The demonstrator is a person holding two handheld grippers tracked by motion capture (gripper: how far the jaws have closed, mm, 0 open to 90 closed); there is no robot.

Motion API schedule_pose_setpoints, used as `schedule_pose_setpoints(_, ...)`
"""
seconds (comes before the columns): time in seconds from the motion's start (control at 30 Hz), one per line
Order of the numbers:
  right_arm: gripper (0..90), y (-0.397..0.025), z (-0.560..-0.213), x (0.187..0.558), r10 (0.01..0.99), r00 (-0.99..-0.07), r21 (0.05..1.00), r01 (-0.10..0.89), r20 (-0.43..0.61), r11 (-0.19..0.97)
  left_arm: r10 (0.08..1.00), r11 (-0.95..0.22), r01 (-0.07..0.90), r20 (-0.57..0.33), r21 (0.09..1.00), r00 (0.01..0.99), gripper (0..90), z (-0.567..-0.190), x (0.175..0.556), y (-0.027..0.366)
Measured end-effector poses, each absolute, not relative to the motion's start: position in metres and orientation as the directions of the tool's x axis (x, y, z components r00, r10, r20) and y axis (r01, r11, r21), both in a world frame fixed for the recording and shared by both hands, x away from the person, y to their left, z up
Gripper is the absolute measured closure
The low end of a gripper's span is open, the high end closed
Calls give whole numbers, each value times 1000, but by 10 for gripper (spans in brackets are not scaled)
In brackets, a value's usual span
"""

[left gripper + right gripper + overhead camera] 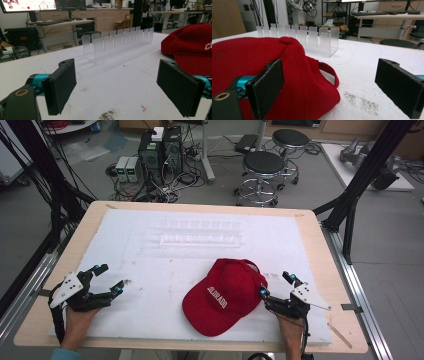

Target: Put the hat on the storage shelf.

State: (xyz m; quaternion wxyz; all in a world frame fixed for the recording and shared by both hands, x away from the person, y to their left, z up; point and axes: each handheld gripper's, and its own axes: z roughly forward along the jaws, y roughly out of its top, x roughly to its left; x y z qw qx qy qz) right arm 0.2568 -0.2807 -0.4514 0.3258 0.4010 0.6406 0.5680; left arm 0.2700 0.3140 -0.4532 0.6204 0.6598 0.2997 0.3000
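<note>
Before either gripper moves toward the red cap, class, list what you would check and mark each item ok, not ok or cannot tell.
1. Left gripper open, nothing between its jaws: ok.
2. Right gripper open, nothing held: ok.
3. Red baseball cap with white lettering lies flat on the white foam table cover, free of both grippers: ok.
4. Right gripper sits beside the cap's back strap: ok.
5. Clear plastic slotted rack stands apart from the cap: ok.
6. Rack slots hold nothing: cannot tell.
</note>
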Motion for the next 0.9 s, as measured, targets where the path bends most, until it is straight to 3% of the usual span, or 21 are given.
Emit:
schedule_pose_setpoints(0.47, 75, -283, -452, 256, 879, -476, 992, 127, 38, 26, 774, -47, 47, 7, 998, 634, 163, -453, 272, 314)
schedule_pose_setpoints(0.9, 75, -285, -446, 263, 860, -508, 983, 178, 49, 49, 780, -54, 44, 14, 998, 626, 163, -453, 272, 313)
